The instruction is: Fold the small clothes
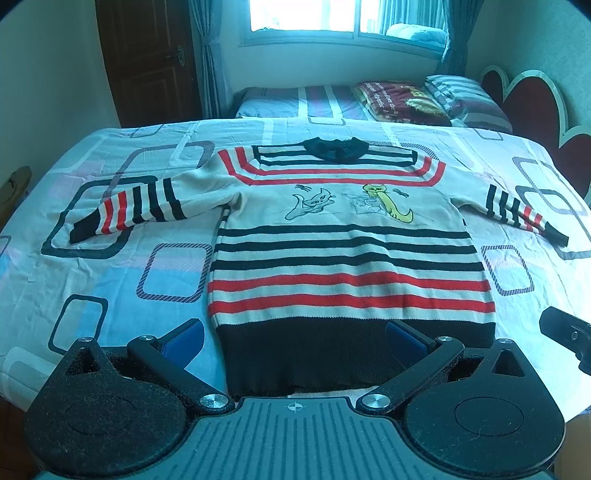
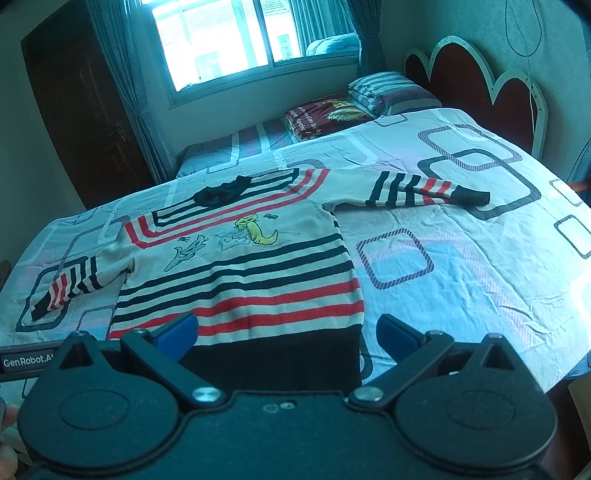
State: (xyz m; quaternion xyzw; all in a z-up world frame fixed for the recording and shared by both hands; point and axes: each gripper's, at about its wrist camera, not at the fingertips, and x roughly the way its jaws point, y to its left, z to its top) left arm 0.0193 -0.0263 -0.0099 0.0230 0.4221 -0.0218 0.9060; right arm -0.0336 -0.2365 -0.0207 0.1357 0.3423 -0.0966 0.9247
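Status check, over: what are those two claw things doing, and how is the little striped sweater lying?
Left gripper open, right gripper open, both at the hem. Sweater flat on bedsheet, sleeves spread. Nothing on it.

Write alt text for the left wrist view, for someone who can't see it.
A small striped sweater with two cartoon cats lies flat, front up, sleeves spread, on a patterned bedsheet. The open left gripper sits at the sweater's black hem, blue pads either side. Beyond are pillows and a bright window.
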